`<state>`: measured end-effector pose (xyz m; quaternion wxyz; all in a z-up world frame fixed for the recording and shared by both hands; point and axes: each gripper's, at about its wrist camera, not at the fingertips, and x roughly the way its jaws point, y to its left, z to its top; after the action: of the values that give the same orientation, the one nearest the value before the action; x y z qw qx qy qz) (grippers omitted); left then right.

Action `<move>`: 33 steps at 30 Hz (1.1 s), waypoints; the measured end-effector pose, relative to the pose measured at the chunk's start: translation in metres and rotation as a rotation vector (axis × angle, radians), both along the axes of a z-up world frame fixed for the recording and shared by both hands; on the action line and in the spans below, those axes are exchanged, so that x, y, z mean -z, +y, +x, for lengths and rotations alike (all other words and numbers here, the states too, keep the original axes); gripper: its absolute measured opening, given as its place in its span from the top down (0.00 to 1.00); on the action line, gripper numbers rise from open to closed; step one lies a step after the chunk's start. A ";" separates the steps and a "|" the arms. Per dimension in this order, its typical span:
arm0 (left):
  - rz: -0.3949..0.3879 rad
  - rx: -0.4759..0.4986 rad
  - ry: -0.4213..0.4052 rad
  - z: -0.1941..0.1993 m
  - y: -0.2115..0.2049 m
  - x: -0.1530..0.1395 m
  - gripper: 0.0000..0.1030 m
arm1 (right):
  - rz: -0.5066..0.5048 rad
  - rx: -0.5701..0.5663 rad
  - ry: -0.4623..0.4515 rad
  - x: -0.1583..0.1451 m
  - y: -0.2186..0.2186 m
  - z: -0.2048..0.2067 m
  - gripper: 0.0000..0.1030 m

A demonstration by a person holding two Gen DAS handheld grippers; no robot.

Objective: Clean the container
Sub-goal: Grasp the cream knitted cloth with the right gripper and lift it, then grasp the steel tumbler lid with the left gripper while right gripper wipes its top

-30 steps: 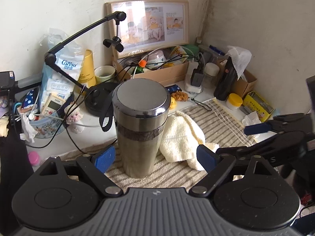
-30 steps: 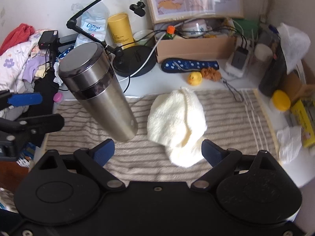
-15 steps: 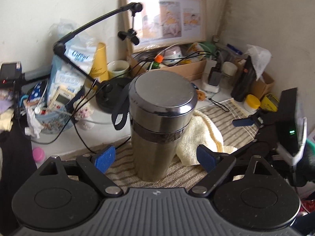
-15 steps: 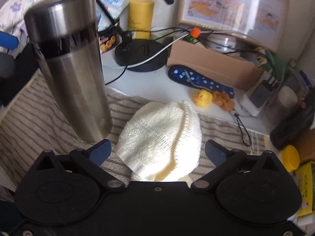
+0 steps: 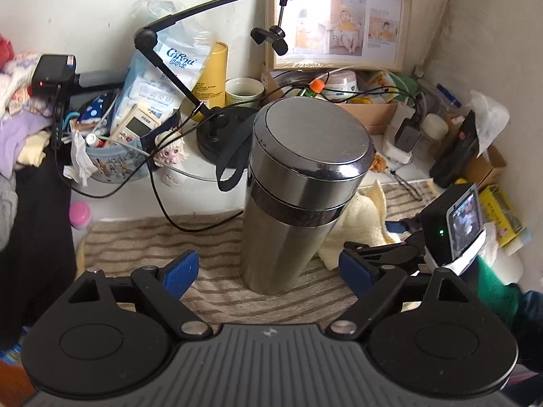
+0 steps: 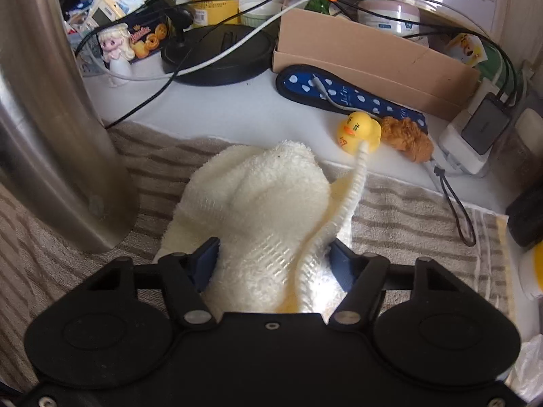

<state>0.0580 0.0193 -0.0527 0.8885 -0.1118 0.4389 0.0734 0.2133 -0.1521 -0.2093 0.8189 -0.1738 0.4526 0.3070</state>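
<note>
A stainless steel vacuum flask (image 5: 298,196) stands upright, lid on, on a striped towel mat (image 5: 142,237). The left gripper (image 5: 268,271) faces the flask with its jaws wide, blue pads clear of the steel on both sides. Just right of the flask, the right gripper (image 6: 271,263) straddles a cream washcloth (image 6: 258,200), pads apparently touching it. The step looks like taking up the cloth; next, a firm pinch and lift toward the flask.
</note>
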 end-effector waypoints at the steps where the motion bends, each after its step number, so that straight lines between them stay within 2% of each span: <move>1: 0.008 0.002 0.009 0.001 -0.001 0.002 0.13 | 0.014 0.002 0.009 -0.002 -0.004 0.001 0.35; 3: 0.044 0.010 0.027 0.002 -0.004 0.007 0.13 | 0.042 0.005 0.027 -0.005 -0.011 0.003 0.39; 5: 0.076 0.000 0.008 0.002 -0.007 0.009 0.13 | 0.069 0.008 0.046 -0.009 -0.019 0.005 0.47; 7: 0.077 -0.019 -0.035 0.001 -0.005 0.010 0.13 | 0.097 0.012 0.064 -0.012 -0.026 0.007 0.58; 10: 0.046 -0.017 -0.067 0.003 -0.002 0.015 0.13 | 0.139 0.017 0.091 -0.017 -0.038 0.010 0.65; 14: 0.058 0.040 -0.039 0.010 -0.004 0.022 0.13 | 0.194 0.023 0.127 -0.024 -0.053 0.014 0.67; 15: 0.070 0.050 -0.041 0.011 -0.006 0.022 0.13 | 0.234 0.037 0.148 -0.024 -0.059 0.003 0.67; 16: 0.103 0.055 -0.052 0.011 -0.007 0.022 0.13 | 0.259 0.054 0.165 -0.019 -0.061 0.022 0.67; 18: 0.159 0.063 -0.083 0.011 -0.010 0.023 0.13 | 0.329 0.089 0.189 -0.030 -0.074 0.026 0.67; 20: 0.160 0.085 -0.121 0.012 -0.009 0.020 0.13 | 0.419 0.132 0.217 -0.046 -0.087 0.025 0.67; 25: 0.161 0.192 -0.169 0.022 -0.010 0.023 0.13 | 0.568 0.209 0.187 -0.095 -0.098 0.009 0.67; 30: 0.170 0.250 -0.214 0.031 -0.009 0.032 0.13 | 0.631 0.211 0.122 -0.138 -0.086 -0.013 0.66; 33: 0.165 0.287 -0.228 0.035 -0.008 0.036 0.13 | 0.635 0.204 0.091 -0.158 -0.079 -0.020 0.66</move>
<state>0.0926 0.0111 -0.0888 0.9399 0.0176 0.3394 -0.0315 0.1935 -0.2311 -0.0509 0.8376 0.1502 0.3856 0.3566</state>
